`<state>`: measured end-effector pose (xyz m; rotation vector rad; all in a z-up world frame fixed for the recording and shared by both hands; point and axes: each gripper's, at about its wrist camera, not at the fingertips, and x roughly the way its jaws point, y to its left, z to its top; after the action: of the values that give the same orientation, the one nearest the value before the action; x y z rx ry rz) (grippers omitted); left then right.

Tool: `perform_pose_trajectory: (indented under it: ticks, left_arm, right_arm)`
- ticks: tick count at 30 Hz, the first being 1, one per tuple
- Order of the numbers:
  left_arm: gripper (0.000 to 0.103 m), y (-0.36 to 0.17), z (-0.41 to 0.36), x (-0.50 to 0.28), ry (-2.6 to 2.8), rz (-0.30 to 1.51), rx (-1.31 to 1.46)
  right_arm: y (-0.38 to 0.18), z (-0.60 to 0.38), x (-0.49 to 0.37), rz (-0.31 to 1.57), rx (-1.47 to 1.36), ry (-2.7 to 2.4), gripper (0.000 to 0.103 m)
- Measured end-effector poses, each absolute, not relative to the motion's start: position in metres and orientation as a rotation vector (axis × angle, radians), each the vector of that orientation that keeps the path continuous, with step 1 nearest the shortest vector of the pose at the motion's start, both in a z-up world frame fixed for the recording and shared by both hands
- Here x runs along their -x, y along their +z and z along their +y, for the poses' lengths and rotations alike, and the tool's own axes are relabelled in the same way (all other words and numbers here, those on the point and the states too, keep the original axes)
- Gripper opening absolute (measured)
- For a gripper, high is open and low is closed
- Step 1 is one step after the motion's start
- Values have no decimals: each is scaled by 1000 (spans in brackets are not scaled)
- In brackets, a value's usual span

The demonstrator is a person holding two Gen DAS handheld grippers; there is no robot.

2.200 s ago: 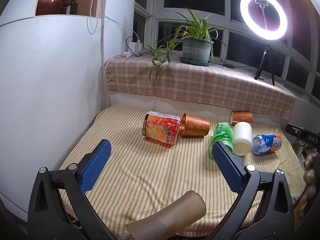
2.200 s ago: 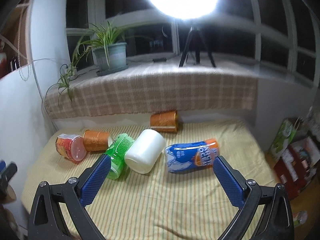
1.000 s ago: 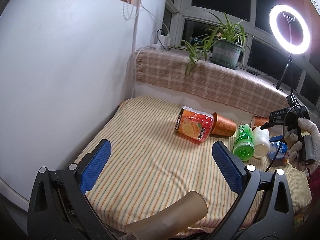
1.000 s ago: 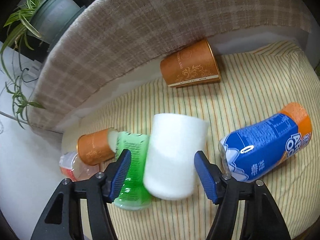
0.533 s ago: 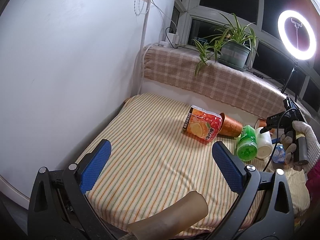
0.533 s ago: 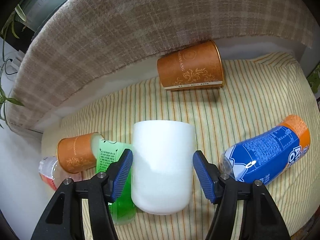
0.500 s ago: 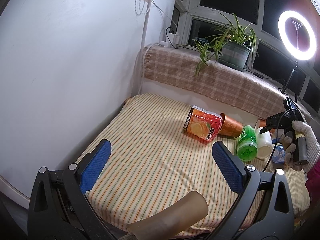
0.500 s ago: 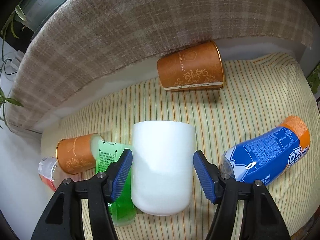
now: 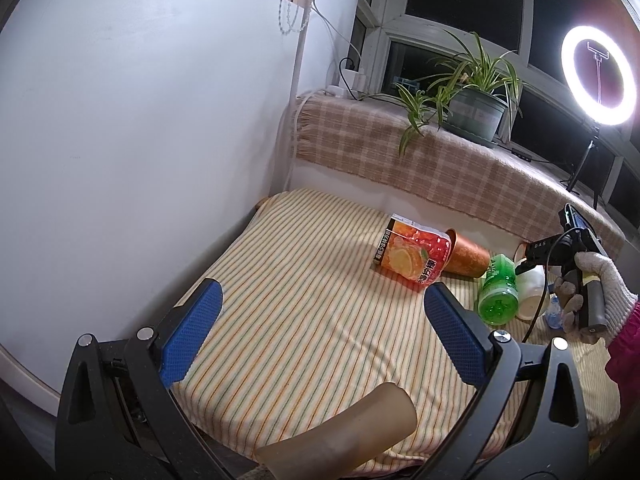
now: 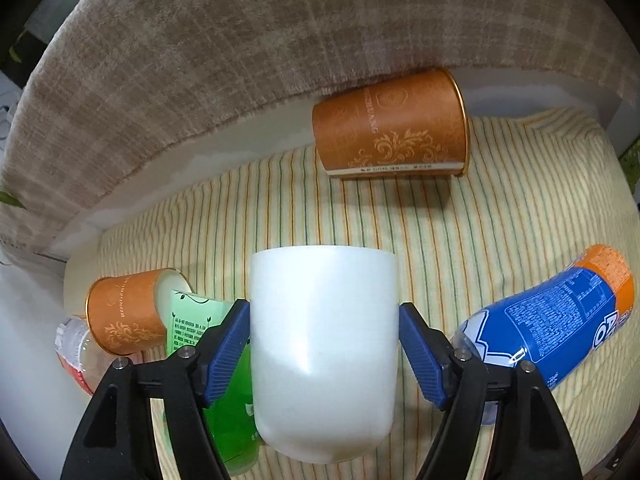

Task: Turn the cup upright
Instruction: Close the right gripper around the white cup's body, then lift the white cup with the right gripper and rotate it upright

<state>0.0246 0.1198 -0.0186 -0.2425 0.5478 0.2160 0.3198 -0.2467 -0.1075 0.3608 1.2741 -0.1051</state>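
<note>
A white cup (image 10: 324, 360) lies on its side on the striped cloth, its rim pointing away from me. My right gripper (image 10: 324, 344) has a blue pad on each side of the cup, touching its walls. In the left wrist view the cup (image 9: 530, 294) shows far right under the right gripper (image 9: 560, 256), held by a gloved hand. My left gripper (image 9: 320, 332) is open and empty above the cloth's near left part, far from the cup.
A green bottle (image 10: 216, 380), a blue-and-orange bottle (image 10: 560, 320) and two orange paper cups (image 10: 392, 124) (image 10: 124, 316) lie around the white cup. An orange snack can (image 9: 412, 256) lies mid-cloth. A tan tube (image 9: 340, 432) lies at the front edge. A white wall stands left.
My right gripper has moved in and closed its pads onto the white cup. My left gripper has drifted back and left, still open.
</note>
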Motion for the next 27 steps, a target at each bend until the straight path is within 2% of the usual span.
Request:
perform_pose_trajectory:
  ticks: [12, 18, 27]
  left_arm:
    - [102, -15, 114, -20, 206, 538, 230]
    - [102, -10, 108, -18, 200, 530, 220]
    - [102, -7, 90, -16, 171, 529, 185]
  right_arm:
    - [-79, -259, -296, 1204, -332, -35, 75]
    - [-49, -277, -263, 1142, -312, 26, 75]
    - [-37, -263, -204, 1123, -351, 200, 75]
